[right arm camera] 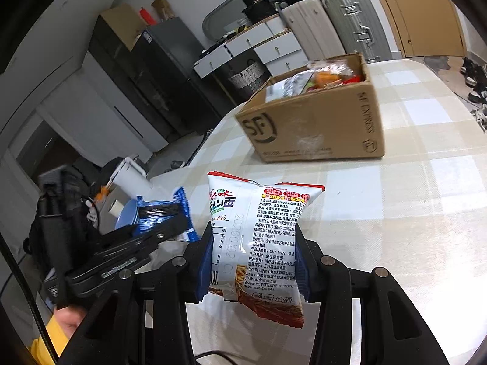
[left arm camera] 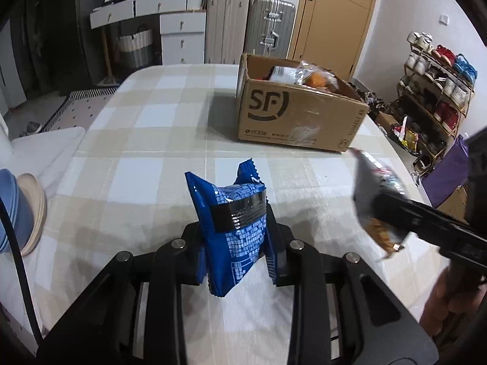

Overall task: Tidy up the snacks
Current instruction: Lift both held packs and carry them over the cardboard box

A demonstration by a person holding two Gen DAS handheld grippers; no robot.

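Observation:
My left gripper (left arm camera: 236,237) is shut on a blue snack packet (left arm camera: 234,222) and holds it above the checked tablecloth (left arm camera: 146,140). My right gripper (right arm camera: 254,258) is shut on a white noodle-snack bag (right arm camera: 258,243) with red edges, also held in the air. The right gripper and its bag (left arm camera: 377,200) show at the right of the left wrist view. The left gripper with the blue packet (right arm camera: 164,216) shows at the left of the right wrist view. An open SF cardboard box (left arm camera: 292,115), holding several snack packs, stands farther back on the table; it also shows in the right wrist view (right arm camera: 319,127).
Stacked blue and beige bowls (left arm camera: 21,210) sit at the table's left edge. Suitcases (left arm camera: 271,27), white drawers (left arm camera: 179,33) and a door stand behind the table. A shoe rack (left arm camera: 435,91) is at the right.

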